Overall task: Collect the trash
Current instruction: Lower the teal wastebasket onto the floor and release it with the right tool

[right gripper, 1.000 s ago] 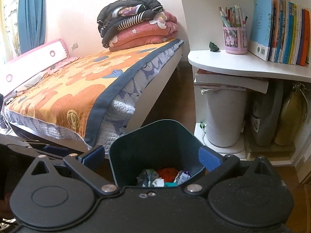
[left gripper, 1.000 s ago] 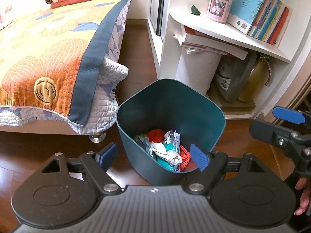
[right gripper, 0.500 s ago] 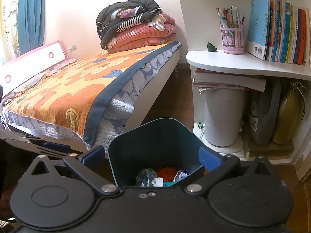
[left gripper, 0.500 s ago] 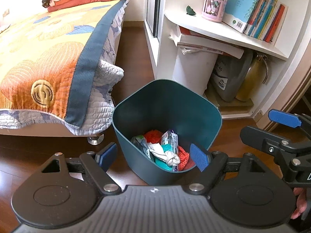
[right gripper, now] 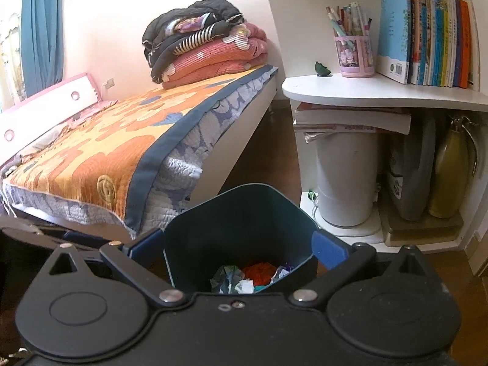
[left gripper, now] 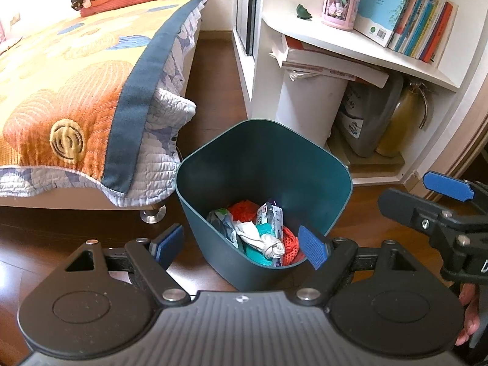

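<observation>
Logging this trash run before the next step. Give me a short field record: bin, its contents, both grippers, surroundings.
bin: teal bin, upright on wood floor, beside the bed
contents: crumpled trash at the bottom, partly filled
left gripper: open, empty, above the bin's near rim
right gripper: open, empty, facing the bin
behind: white shelf with books

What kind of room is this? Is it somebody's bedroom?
Most likely a bedroom, maybe a child's: a bed with an orange quilt and folded blankets stacked on it, beside a white shelf holding books and a pink pen cup.
</observation>
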The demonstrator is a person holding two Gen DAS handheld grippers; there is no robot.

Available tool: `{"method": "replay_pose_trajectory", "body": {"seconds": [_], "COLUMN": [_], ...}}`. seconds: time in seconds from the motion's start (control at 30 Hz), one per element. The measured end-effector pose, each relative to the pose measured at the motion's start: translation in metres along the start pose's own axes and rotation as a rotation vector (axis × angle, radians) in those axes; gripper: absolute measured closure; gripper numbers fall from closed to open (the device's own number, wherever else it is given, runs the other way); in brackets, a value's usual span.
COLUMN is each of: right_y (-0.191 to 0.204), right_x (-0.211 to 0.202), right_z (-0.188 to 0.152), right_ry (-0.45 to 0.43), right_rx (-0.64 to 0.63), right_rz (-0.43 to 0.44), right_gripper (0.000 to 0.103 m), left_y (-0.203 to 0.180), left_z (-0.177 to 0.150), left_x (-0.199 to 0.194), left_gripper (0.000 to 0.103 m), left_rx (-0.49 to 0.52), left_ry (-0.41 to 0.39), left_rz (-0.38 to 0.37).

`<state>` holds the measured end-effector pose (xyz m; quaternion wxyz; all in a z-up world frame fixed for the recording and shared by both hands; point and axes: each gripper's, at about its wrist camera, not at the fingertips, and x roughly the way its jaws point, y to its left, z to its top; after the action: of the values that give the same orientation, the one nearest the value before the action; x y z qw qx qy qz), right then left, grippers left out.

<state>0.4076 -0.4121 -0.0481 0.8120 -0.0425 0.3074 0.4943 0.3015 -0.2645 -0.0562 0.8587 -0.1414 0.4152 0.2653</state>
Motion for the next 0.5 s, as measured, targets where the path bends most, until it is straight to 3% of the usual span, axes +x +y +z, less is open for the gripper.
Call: {"method": "replay_pose_trajectory", "body": {"seconds": [0.5], "right_y": [0.0006], "right_x": [0.0029], "right_z": [-0.0004], "right_ry": [-0.004], "right_rx": [0.007], "right_rz": [0.026], "right_gripper": [0.000], "left_y": [-0.0021], "left_z": [-0.0053], "left_x": [-0.0001], "left_gripper": [0.021], "left_rx": [-0.003], "left_ry": [0.004], "left_rz": [0.012]}}
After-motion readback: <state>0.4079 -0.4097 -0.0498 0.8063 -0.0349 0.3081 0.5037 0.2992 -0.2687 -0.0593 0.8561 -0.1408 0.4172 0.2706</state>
